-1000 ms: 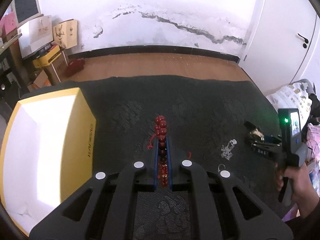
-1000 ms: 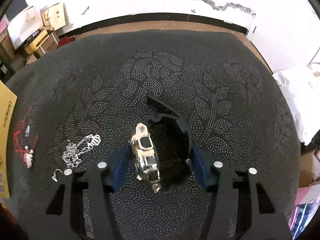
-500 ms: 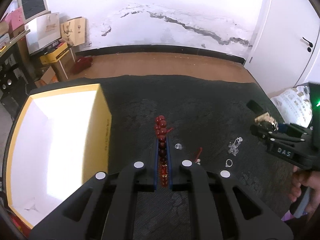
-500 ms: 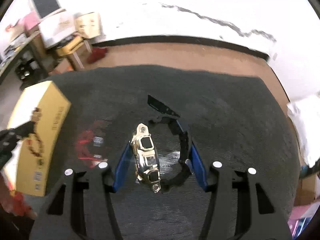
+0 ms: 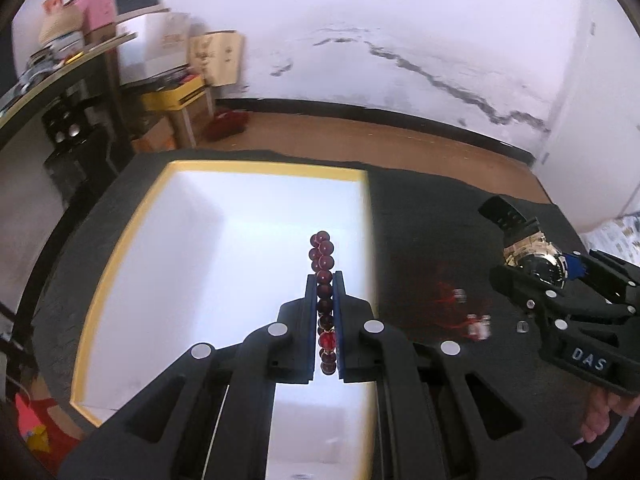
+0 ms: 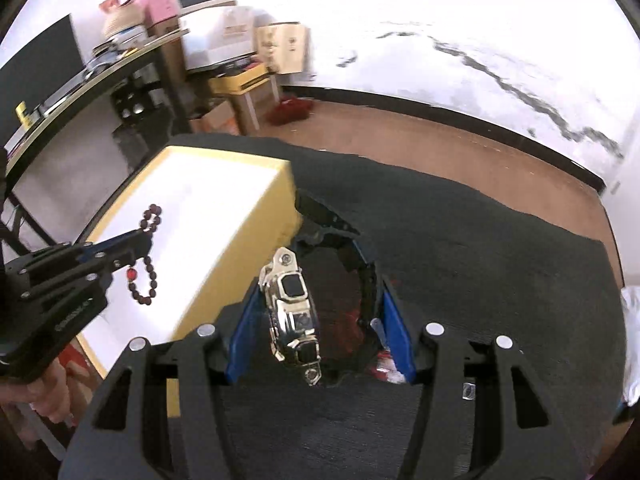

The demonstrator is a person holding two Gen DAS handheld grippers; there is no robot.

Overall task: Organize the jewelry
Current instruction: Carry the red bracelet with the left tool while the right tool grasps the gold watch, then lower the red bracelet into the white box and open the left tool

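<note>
The yellow box [image 5: 120, 264] had slid from beside the left gripper [image 5: 324, 280] to beneath it, jaws clamped on the bead bracelet [image 5: 322, 256]. Beside the box, the right gripper [image 6: 316, 312] pinched the watch [image 6: 294, 304].

A dark red round-bead bracelet [image 5: 323, 280] with one bright red bead hangs looped above the open yellow cardboard box [image 5: 120, 248] (white inside). A gold metal wristwatch [image 6: 292, 304] with a black strap hangs just beside the box, over the black patterned cloth.
</note>
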